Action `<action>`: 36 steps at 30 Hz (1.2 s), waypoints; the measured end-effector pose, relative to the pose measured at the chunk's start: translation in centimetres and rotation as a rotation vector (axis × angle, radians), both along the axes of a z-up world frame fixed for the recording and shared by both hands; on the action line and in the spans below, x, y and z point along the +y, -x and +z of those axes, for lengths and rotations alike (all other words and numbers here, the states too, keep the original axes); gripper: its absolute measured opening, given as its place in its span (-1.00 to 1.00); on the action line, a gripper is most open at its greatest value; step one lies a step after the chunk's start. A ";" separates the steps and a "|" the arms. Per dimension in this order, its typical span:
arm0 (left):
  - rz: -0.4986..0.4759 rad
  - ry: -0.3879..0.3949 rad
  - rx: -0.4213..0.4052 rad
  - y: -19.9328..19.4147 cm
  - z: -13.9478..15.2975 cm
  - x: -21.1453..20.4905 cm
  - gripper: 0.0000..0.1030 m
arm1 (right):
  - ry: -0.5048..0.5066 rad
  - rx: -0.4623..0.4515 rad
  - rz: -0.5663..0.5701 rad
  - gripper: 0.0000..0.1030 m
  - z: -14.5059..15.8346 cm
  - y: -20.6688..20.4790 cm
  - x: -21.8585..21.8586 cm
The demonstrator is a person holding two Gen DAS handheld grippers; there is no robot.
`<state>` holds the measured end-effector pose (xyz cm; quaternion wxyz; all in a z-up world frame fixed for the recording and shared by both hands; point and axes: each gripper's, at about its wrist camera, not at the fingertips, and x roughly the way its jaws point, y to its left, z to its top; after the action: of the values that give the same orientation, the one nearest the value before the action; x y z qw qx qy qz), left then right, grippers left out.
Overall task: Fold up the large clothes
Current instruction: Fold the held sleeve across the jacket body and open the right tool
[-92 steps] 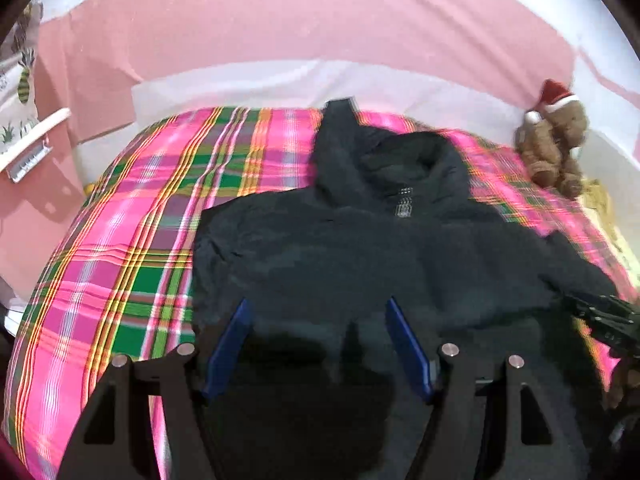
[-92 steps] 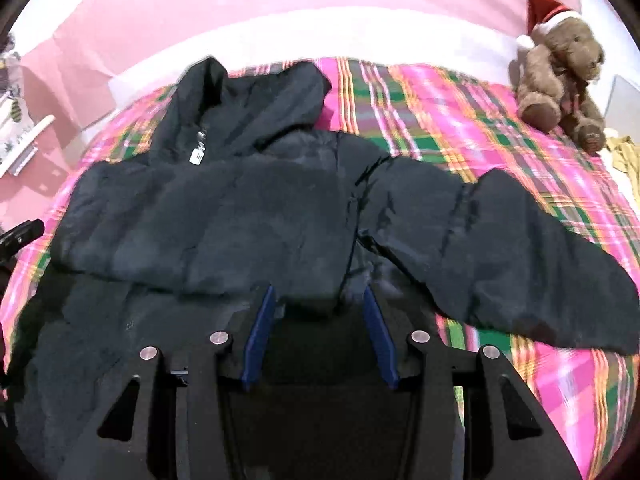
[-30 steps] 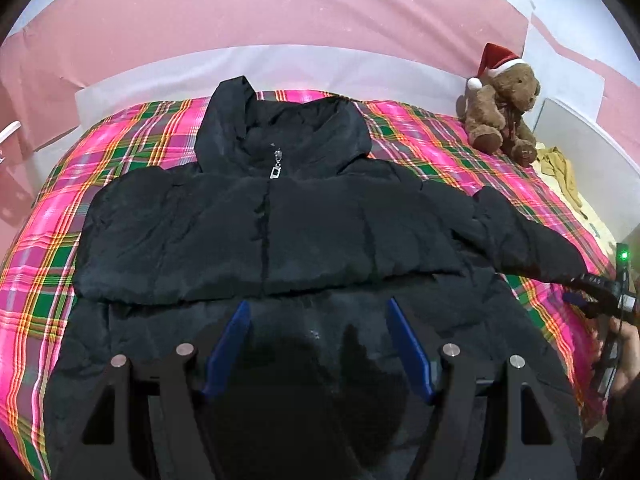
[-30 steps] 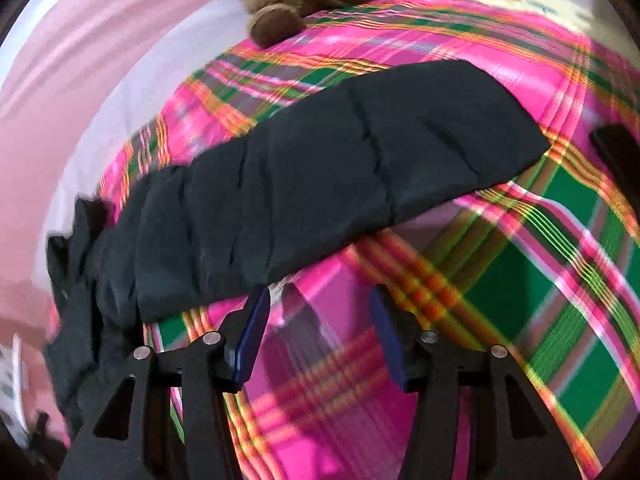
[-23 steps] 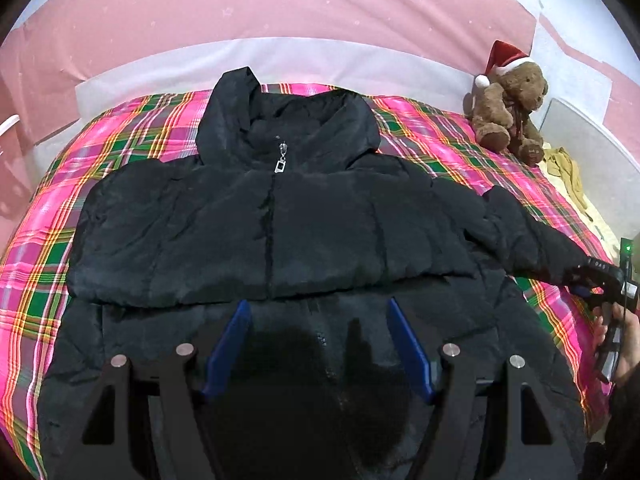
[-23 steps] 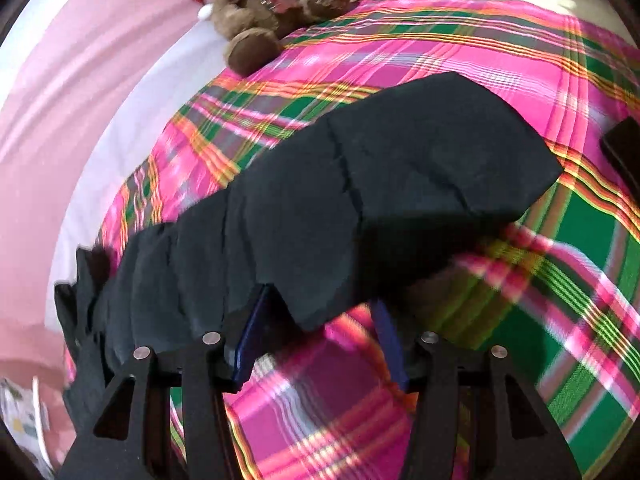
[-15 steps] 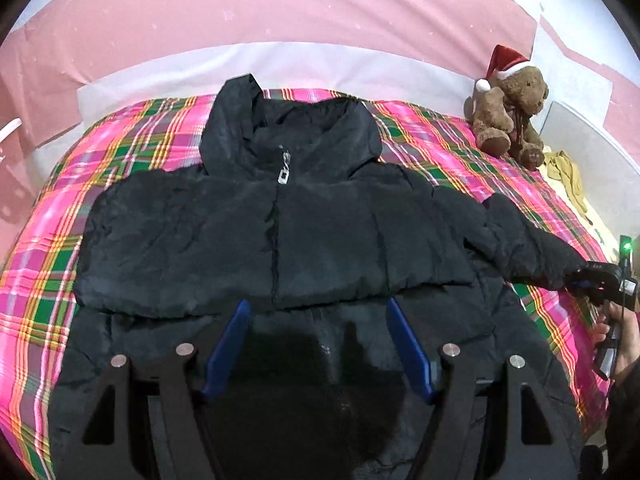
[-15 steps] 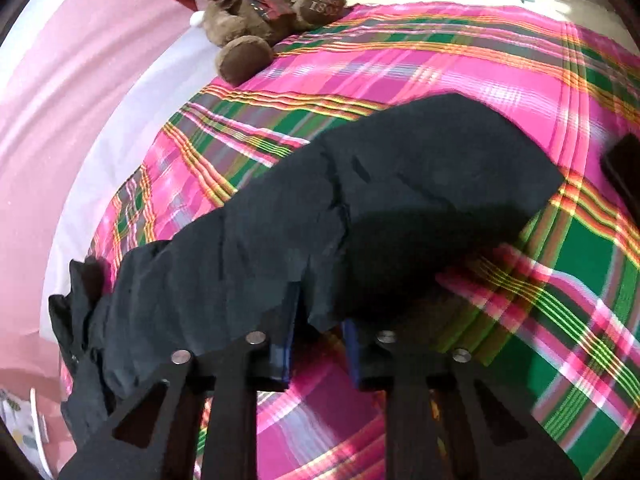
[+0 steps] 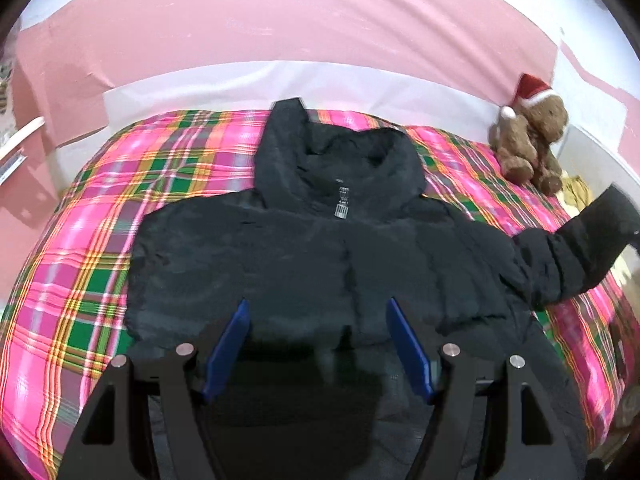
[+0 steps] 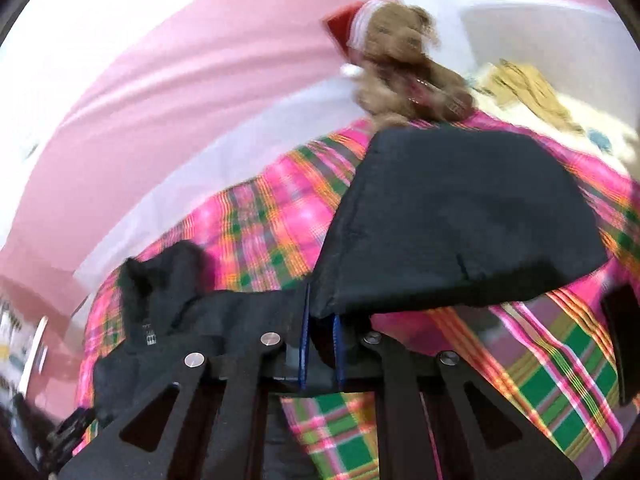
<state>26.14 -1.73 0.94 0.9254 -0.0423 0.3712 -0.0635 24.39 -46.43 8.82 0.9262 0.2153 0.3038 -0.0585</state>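
A black puffer jacket (image 9: 320, 256) lies front up on the pink plaid bed cover (image 9: 80, 280), hood toward the far wall. My left gripper (image 9: 318, 344) is open and empty, hovering over the jacket's lower front. My right gripper (image 10: 320, 320) is shut on the edge of the jacket's right sleeve (image 10: 452, 216) and holds it lifted off the bed. In the left wrist view that sleeve (image 9: 588, 248) rises at the right edge. The jacket body (image 10: 168, 320) shows at lower left in the right wrist view.
A brown teddy bear with a red Santa hat (image 9: 528, 140) sits at the bed's far right corner; it also shows in the right wrist view (image 10: 400, 60). A yellow cloth (image 10: 524, 84) lies beyond it. A dark flat object (image 10: 624, 336) lies on the cover at right. Pink wall behind.
My right gripper closed on the sleeve edge and raised it off the bed toward the jacket body. My left gripper stayed open above the jacket's lower front.
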 end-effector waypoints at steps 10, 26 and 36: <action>0.077 0.037 0.014 0.4 -1.6 5.7 0.41 | 0.080 -0.034 0.287 -0.81 2.7 -3.5 14.3; 0.139 0.126 0.029 0.9 -2.7 10.7 0.41 | 0.174 0.250 0.605 -0.59 -11.8 -8.9 31.9; 0.107 0.158 -0.010 0.7 -2.0 9.6 0.41 | 0.079 0.131 0.749 0.08 -8.5 -4.9 31.2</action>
<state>25.42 7.87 -1.01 0.9232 -0.1345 0.3575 -0.0431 29.30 -15.23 0.30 0.8697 0.0493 0.4176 0.2585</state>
